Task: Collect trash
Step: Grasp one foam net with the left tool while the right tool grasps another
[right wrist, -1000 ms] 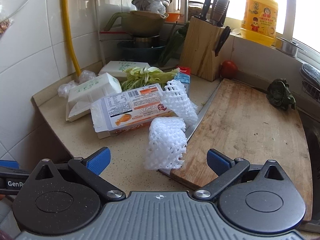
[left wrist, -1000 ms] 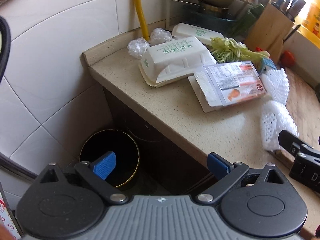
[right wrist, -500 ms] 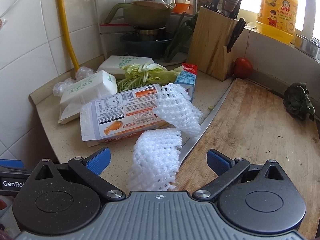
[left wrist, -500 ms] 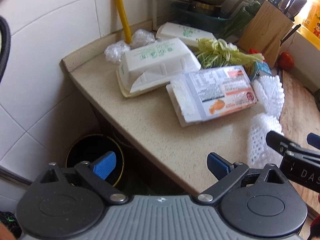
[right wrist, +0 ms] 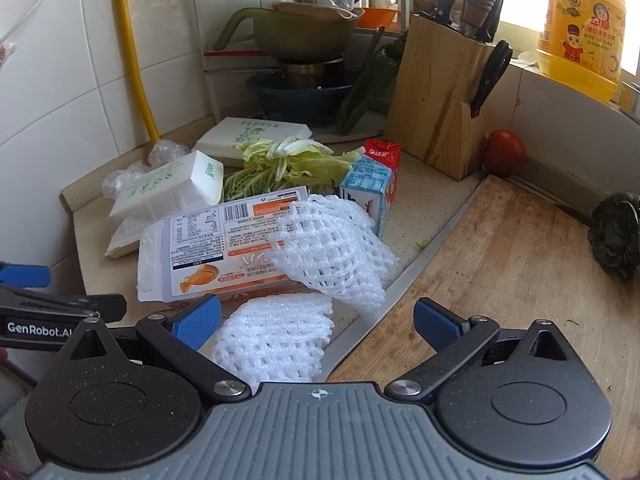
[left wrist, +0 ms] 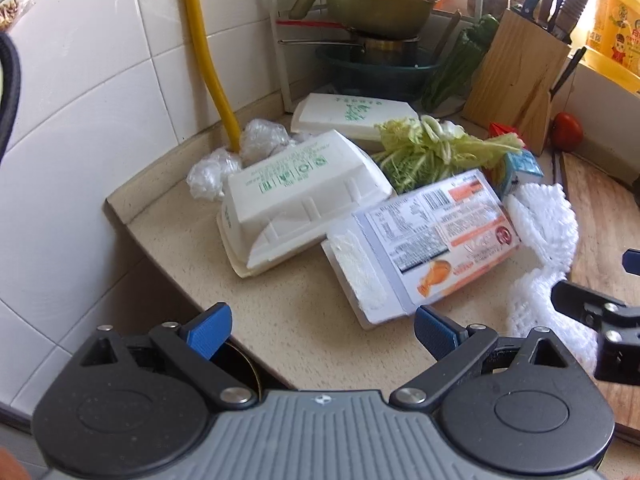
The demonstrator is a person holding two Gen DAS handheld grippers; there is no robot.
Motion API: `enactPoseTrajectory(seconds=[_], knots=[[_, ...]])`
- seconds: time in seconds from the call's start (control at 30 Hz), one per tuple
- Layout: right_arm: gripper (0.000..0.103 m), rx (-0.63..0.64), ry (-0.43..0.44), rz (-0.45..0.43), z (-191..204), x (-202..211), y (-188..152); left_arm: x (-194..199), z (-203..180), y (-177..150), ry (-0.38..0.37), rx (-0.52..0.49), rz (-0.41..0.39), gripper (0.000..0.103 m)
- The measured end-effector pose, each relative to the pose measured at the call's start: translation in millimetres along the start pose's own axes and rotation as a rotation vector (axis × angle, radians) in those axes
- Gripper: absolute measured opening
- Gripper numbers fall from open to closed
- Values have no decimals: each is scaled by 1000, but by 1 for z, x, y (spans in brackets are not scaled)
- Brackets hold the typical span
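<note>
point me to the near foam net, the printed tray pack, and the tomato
near foam net point(right wrist: 276, 340): right wrist view, middle of the mesh between the open fingers.
printed tray pack point(left wrist: 436, 240): left wrist view, centre of its printed label.
tomato point(right wrist: 505, 153): right wrist view, middle of its red skin, beside the knife block.

This was a home kitchen. A speckled stone counter point(left wrist: 304, 312) met white wall tiles point(left wrist: 100, 80), with a wooden knife block point(right wrist: 440, 108) in the corner beside a rack of stacked pots and bowls point(right wrist: 304, 36). A worn chopping board point(right wrist: 500, 280), a tomato point(right wrist: 505, 153), cabbage leaves point(right wrist: 288, 164) and a yellow bottle of dish soap point(right wrist: 580, 28) lay around.
</note>
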State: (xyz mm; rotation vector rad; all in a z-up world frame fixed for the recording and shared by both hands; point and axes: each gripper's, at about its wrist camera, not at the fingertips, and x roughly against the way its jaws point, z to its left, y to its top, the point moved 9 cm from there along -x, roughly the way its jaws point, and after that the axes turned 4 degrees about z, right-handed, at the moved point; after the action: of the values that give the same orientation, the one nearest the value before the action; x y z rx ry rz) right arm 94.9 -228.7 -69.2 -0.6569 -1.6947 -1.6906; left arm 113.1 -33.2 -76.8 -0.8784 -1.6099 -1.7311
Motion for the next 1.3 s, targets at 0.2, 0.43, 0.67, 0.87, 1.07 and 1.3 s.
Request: enactPoseTrajectory(seconds=[0.2, 0.43, 0.67, 0.87, 1.07, 1.3], knots=[[103, 61, 72, -27, 16, 0, 10, -7, 1, 12, -118, -5, -11, 97], [103, 69, -23, -27, 2, -7, 21, -7, -30, 20, -275, -158, -26, 96], [103, 84, -85, -28, -21, -17, 39, 23, -81, 10, -562, -304, -31, 96], [103, 104, 23, 37, -21, -45, 51, 20, -126, -6, -657, -359, 28, 96], [98, 64, 157, 145, -18, -77, 41, -12, -140, -19, -637, -254, 129, 85], [75, 1, 257, 231, -24, -98, 28, -34, -144, -24, -609, -163, 181, 44]])
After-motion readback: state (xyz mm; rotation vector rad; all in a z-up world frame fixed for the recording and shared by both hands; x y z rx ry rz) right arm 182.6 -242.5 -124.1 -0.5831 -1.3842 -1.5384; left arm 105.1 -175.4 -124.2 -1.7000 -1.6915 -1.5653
